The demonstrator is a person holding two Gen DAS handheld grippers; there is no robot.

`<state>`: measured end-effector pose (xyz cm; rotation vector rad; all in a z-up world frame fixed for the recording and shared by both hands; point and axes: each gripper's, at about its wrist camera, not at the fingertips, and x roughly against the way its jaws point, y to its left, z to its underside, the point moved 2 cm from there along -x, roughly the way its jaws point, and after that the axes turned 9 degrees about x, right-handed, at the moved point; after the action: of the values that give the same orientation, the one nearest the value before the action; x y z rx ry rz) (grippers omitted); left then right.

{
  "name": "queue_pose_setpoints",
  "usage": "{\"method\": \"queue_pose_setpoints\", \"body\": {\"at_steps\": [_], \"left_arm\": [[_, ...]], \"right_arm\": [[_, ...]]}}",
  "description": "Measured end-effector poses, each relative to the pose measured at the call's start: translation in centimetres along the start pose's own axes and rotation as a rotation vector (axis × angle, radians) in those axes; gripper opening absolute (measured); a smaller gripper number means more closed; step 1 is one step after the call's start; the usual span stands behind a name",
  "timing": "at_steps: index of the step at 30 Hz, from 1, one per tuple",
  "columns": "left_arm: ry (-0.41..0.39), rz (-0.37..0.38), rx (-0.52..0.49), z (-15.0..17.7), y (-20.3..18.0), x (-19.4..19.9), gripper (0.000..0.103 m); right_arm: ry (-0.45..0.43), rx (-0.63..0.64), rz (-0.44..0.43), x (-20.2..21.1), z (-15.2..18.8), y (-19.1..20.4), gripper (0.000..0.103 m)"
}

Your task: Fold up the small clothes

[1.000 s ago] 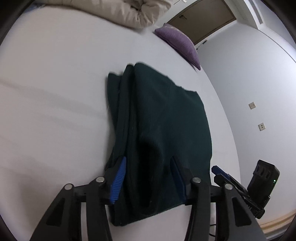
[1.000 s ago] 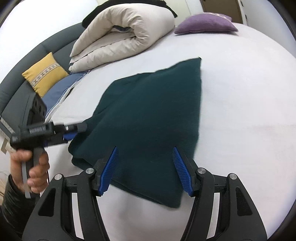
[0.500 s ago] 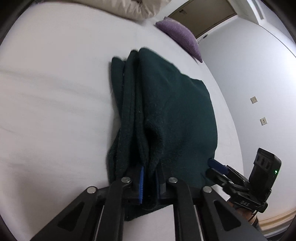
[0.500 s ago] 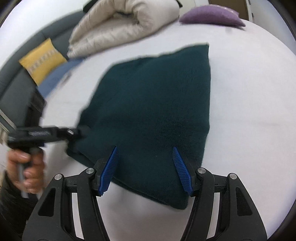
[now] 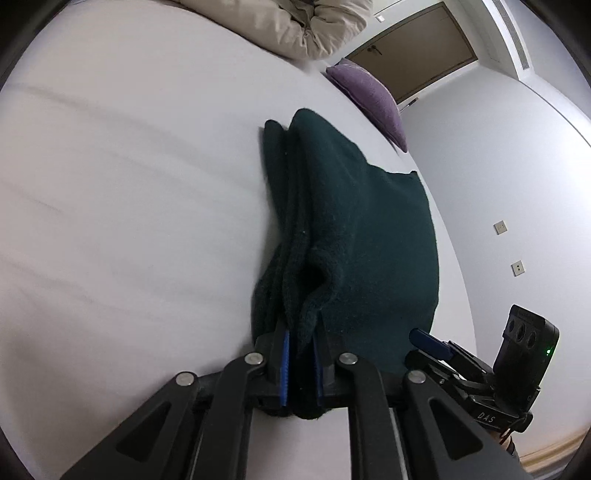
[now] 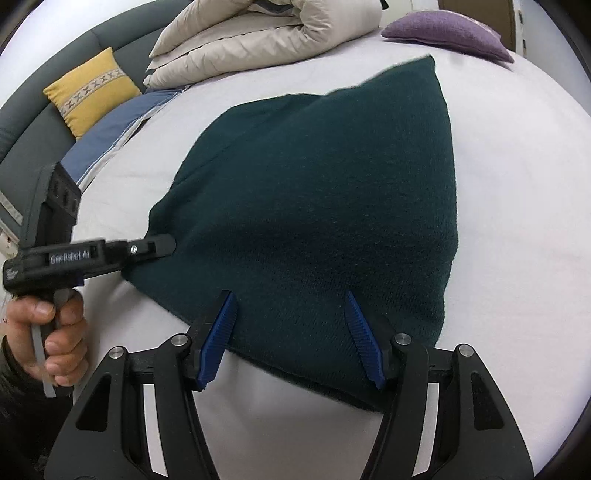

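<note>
A dark green knitted garment (image 5: 369, 229) lies folded on the white bed (image 5: 129, 184). My left gripper (image 5: 301, 332) pinches a bunched fold at the garment's near left corner between its blue pads; the jaws are opening slightly while the cloth stays between them. In the right wrist view the left gripper (image 6: 162, 245) bites the garment's (image 6: 332, 166) left corner, with a person's hand (image 6: 55, 325) on its handle. My right gripper (image 6: 290, 299) stands open over the near edge, its fingers astride the cloth without pressing it. Its blue fingertip (image 5: 428, 339) shows at the garment's right corner.
A rolled beige duvet (image 6: 266, 37) and a purple cushion (image 6: 443, 29) lie at the far end of the bed. A yellow cushion (image 6: 88, 92) and blue bedding (image 6: 110, 136) sit at the left against grey upholstery. A brown door (image 5: 410, 44) is beyond.
My left jaws closed from wide apart onto the garment's corner fold and bunched it. The right gripper slid a little forward over the near edge, still open.
</note>
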<state>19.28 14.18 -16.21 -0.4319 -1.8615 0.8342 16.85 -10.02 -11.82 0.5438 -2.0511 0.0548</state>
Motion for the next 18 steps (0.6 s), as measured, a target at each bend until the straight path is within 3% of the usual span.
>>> {"method": "queue_pose_setpoints", "body": {"at_steps": [3, 6, 8, 10, 12, 16, 18], "left_arm": [[-0.017, -0.081, -0.060, 0.2, -1.8, 1.2, 0.017], [-0.153, -0.207, -0.142, -0.3, -4.5, 4.3, 0.026], [-0.176, -0.167, -0.167, -0.9, -6.5, 4.8, 0.026], [-0.159, -0.154, -0.214, -1.7, -8.9, 3.3, 0.028], [-0.149, -0.202, -0.242, -2.7, -10.0, 0.9, 0.042], [-0.127, -0.337, -0.200, -5.8, -8.3, -3.3, 0.050], [-0.117, -0.356, -0.154, -6.5, -6.4, -3.9, 0.057]], "right_arm": [[-0.031, -0.017, -0.031, 1.5, -0.2, -0.4, 0.060], [-0.118, -0.114, -0.097, 3.7, -0.7, -2.4, 0.060], [-0.159, -0.176, -0.136, 4.6, -1.3, -4.0, 0.060], [-0.161, -0.215, -0.136, 4.6, -1.8, -5.4, 0.060], [-0.168, -0.259, -0.072, 4.6, -2.3, -6.9, 0.060], [-0.170, -0.332, -0.045, 4.0, -2.6, -9.1, 0.060], [-0.141, -0.322, -0.057, 2.8, -2.8, -9.5, 0.060]]}}
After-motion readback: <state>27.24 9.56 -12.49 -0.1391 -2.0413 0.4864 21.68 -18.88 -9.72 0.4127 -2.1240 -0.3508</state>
